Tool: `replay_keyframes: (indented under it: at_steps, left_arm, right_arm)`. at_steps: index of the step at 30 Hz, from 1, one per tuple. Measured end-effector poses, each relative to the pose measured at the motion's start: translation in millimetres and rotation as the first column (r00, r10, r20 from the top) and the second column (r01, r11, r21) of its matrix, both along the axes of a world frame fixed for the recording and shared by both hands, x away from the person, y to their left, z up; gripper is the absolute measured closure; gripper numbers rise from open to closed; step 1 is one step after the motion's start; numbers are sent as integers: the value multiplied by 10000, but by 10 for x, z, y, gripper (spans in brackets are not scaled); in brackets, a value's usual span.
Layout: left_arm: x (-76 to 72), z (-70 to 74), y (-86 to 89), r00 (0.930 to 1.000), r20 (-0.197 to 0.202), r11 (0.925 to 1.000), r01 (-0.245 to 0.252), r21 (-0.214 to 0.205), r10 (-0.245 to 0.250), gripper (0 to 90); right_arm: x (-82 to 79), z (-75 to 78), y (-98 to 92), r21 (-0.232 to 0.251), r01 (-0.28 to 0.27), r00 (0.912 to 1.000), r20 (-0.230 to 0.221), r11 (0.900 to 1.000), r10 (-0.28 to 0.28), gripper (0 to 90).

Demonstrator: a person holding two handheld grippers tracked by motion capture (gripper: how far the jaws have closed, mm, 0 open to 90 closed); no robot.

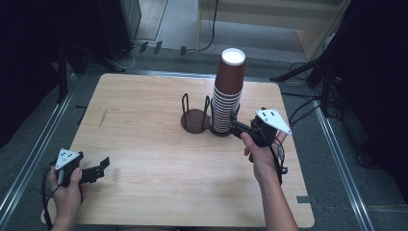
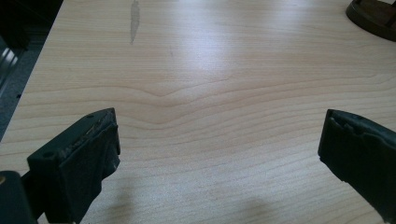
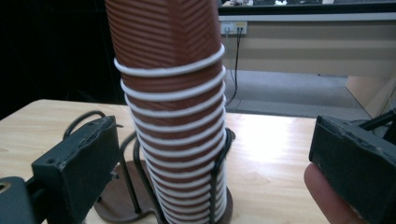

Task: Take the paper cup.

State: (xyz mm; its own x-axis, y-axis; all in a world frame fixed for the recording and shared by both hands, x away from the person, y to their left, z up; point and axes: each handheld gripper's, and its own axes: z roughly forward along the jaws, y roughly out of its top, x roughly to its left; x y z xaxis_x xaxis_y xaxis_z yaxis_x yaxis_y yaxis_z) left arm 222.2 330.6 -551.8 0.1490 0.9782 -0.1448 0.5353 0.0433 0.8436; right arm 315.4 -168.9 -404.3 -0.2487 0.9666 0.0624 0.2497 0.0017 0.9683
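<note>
Right tool stands wide, jaws flanking the stack of brown paper cups directly ahead in its wire holder. Left tool idles wide over bare surface. Risk: an off-centre squeeze could topple the tall stack.

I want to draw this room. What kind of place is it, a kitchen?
Probably not a kitchen; it looks like a lab or recording studio. A wooden table stands among black stand legs and floor cables, and wall sockets sit behind the stack of cups.
</note>
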Motion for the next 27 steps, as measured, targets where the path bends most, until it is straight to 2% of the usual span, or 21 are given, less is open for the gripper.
replay_keyframes:
  at_steps: [18, 27]
  left_arm:
    - [1, 0, 0, 10000, -43, 10000, -39, -6, 39, 0]
    - [4, -2, -2, 10000, -41, 10000, -77, -46, 77, 0]
  right_arm:
    - [248, 240, 288, -9, -304, 9990, 324, 9995, 304, 18]
    - [380, 329, 386, 14, -114, 9991, 408, 9999, 113, 19]
